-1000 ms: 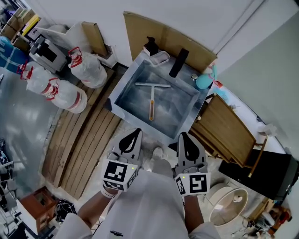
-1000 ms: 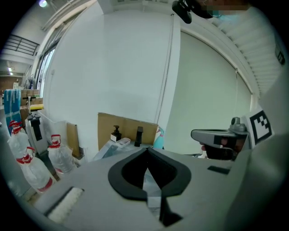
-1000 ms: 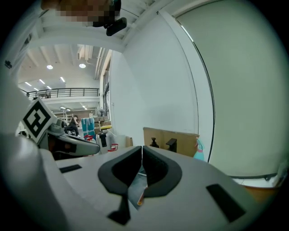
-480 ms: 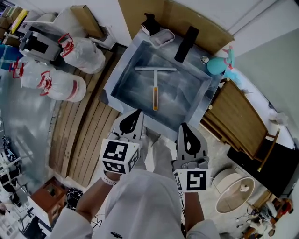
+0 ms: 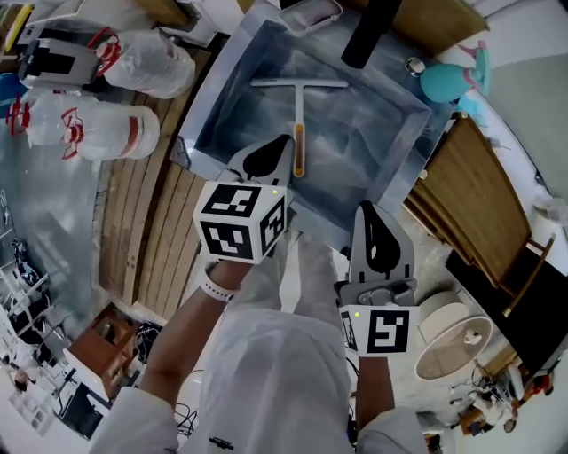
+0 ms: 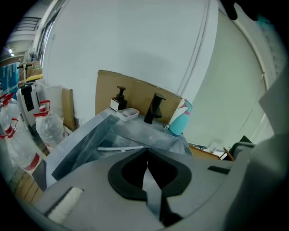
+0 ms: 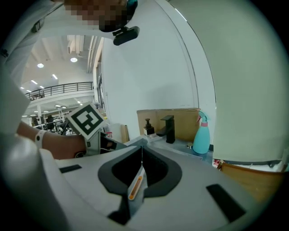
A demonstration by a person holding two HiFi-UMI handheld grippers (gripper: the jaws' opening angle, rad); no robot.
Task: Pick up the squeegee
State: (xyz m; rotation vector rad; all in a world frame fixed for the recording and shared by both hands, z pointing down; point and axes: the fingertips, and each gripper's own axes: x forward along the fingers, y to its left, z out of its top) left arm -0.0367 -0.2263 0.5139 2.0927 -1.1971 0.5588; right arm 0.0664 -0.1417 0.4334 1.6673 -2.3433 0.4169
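Note:
The squeegee point(image 5: 299, 115) lies flat in the steel sink point(image 5: 355, 151), white blade at the far side, orange-tipped handle towards me. My left gripper point(image 5: 282, 142) is shut and empty; it hangs over the sink's near edge with its tips just left of the handle's end, not touching it. In the left gripper view the white blade point(image 6: 119, 148) shows just beyond the closed tips of that gripper point(image 6: 147, 151). My right gripper point(image 5: 366, 210) is shut and empty too, and it hovers lower right, near the sink's front corner. The right gripper's point(image 7: 142, 148) own view looks across the sink.
Behind the sink stand a black faucet point(image 5: 368, 31), a soap dish point(image 5: 311, 13) and a teal spray bottle point(image 5: 448, 82). Tied plastic bags point(image 5: 98, 133) and a wooden pallet point(image 5: 151, 230) lie left. Wooden boards point(image 5: 484, 204) and a round white fan point(image 5: 453, 346) are on the right.
Both grippers have sunk towards the sink. The left one has gone further, from the floor side of the rim to over the squeegee's handle end. Both stayed shut.

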